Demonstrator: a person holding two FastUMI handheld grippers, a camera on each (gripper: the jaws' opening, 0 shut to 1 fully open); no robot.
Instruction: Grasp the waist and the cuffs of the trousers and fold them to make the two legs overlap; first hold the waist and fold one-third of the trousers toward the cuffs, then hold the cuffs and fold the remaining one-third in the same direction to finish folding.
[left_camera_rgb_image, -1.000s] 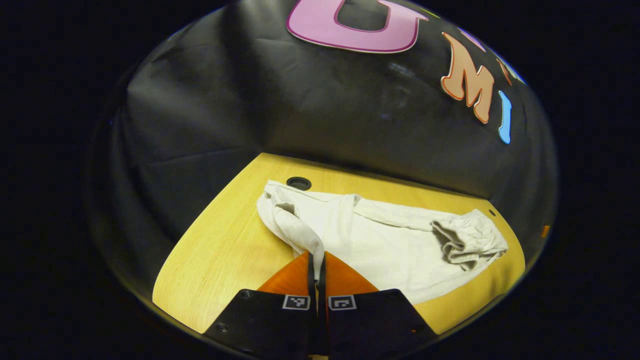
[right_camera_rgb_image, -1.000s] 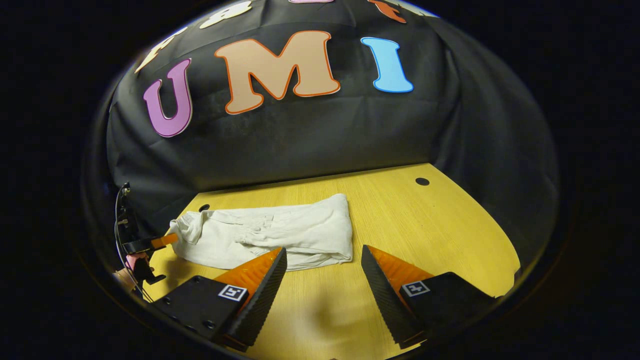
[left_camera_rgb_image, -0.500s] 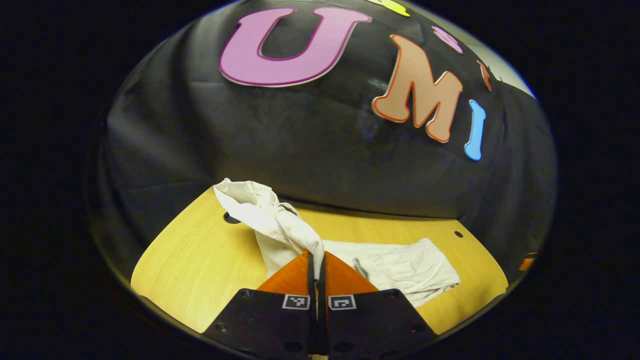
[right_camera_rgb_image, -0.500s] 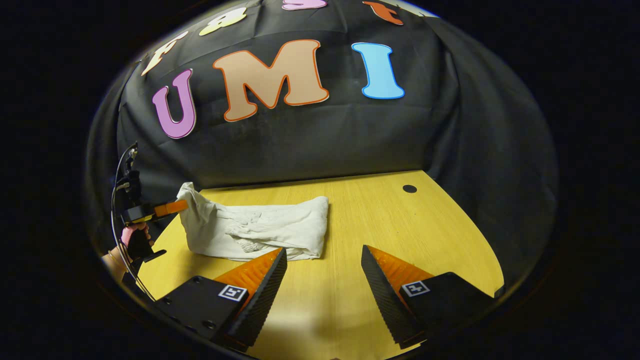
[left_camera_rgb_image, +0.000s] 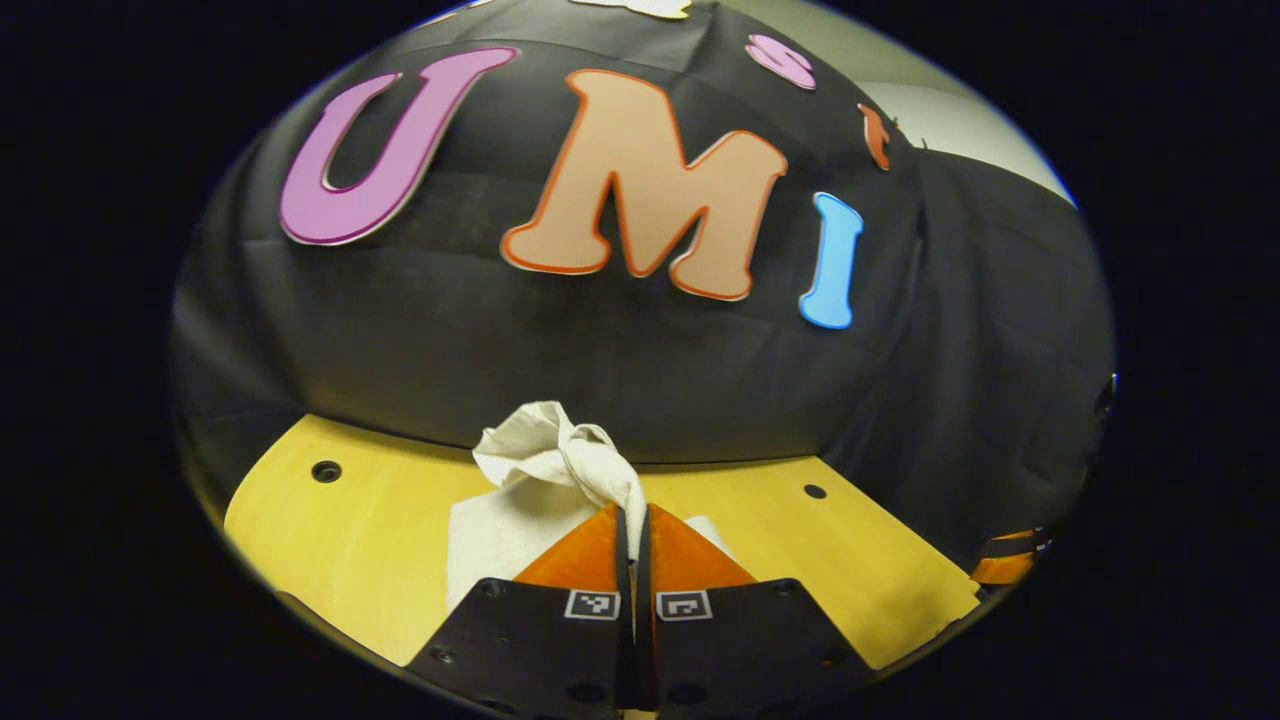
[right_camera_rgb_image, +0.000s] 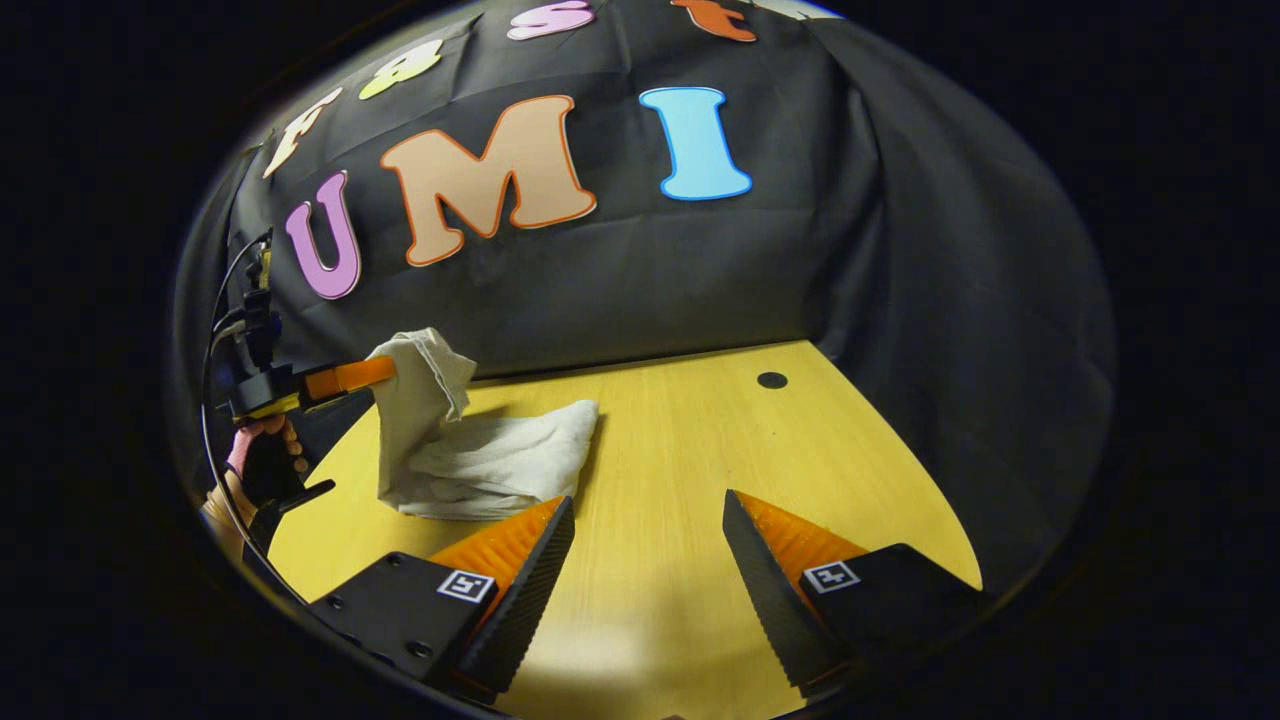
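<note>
- The left gripper has its fingers pressed together on a bunched end of the off-white cloth trousers, pinching the fabric between them.
- In the left gripper view, that pinched end stands up as a crumpled knot above the fingertips, while the rest of the trousers lies lower on the yellow wooden table, partly hidden behind the fingers.
- In the right gripper view, the left gripper shows at the far left, held by a person's hand, with the lifted end of the trousers hanging from it.
- From that raised end the fabric drops steeply to the table, where the remaining part lies in a flat, folded heap towards the table's left side.
- Which end of the trousers is being held, waist or cuffs, cannot be told.
- The right gripper has its fingers spread wide, with bare table between them and nothing held.
- It hovers near the table's front edge, just beside the lying part of the trousers but apart from it.
- A small dark round hole sits in the table towards the far right.
</note>
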